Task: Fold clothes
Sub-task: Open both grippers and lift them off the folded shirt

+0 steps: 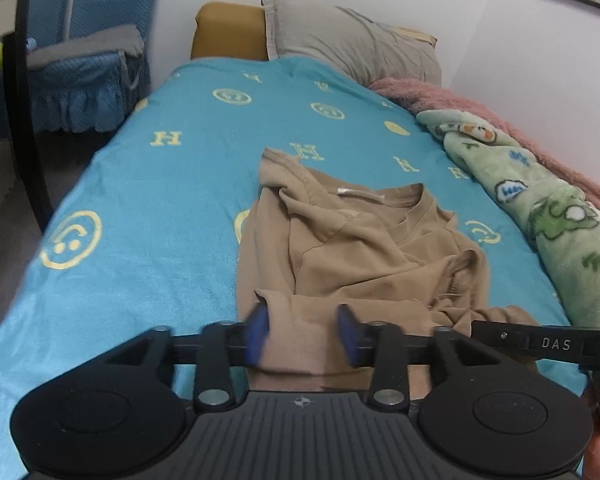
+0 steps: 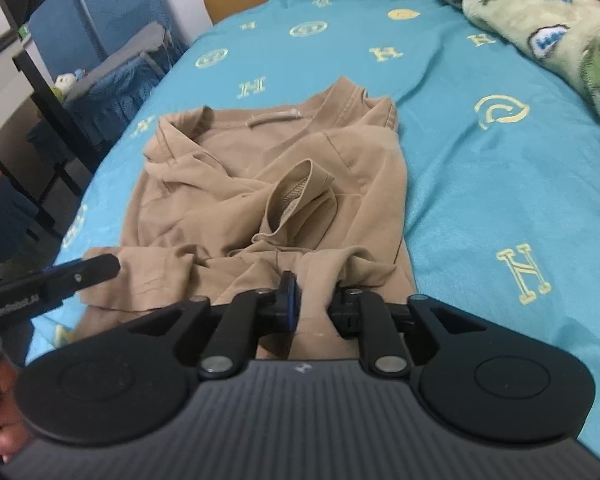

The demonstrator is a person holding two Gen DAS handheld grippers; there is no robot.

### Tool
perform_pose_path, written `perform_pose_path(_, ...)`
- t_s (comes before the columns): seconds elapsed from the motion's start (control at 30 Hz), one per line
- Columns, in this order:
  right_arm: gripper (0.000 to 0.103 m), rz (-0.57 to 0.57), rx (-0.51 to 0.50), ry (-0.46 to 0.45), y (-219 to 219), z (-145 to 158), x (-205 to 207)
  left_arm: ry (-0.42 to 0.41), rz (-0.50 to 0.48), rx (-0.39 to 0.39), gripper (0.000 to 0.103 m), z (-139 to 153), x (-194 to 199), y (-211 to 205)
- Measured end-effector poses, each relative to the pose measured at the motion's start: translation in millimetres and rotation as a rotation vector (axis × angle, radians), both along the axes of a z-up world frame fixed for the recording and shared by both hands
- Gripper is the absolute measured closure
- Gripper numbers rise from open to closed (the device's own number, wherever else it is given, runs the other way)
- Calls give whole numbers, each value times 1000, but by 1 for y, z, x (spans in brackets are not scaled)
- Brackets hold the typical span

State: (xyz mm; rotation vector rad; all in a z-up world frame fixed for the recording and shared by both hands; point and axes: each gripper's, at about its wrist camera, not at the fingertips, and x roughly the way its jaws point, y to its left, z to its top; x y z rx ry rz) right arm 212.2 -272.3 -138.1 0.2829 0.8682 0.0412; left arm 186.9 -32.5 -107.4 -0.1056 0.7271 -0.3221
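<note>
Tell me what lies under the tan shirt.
The tan shirt lies crumpled on the turquoise bedsheet, printed with yellow H letters and smiley faces. Whether anything else sits beneath it cannot be seen; the cloth covers that patch.

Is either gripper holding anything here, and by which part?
The right gripper looks shut on the tan shirt, on bunched fabric at its near edge. The left gripper straddles the same near edge, jaws apart, not clamped.
</note>
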Motion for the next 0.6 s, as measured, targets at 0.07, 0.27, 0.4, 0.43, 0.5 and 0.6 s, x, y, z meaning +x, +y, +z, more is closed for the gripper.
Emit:
perform_pose_path(0.07, 70, 4, -19, -29, 5, 14, -12, -22, -2, 9, 43, 12, -13, 0)
perform_pose_path(0.27, 9, 23, -71, -141, 15, 60, -56, -118, -3, 48, 14, 50, -56, -1)
perform_pose_path(0.4, 9, 37, -69, -184, 21, 80, -85, -186, -6, 50, 4, 72, -95, 1)
perform_pose_path(0.43, 9, 38, -75, -199, 22, 83, -93, -200, -9, 53, 4, 75, -105, 1)
perform_pose_path(0.5, 9, 40, -86, -230, 25, 90, -109, -222, -9, 60, 3, 79, -124, 2)
perform_pose_path(0.6, 9, 44, -101, -277, 28, 98, -133, -238, -5, 62, 3, 82, -148, 3)
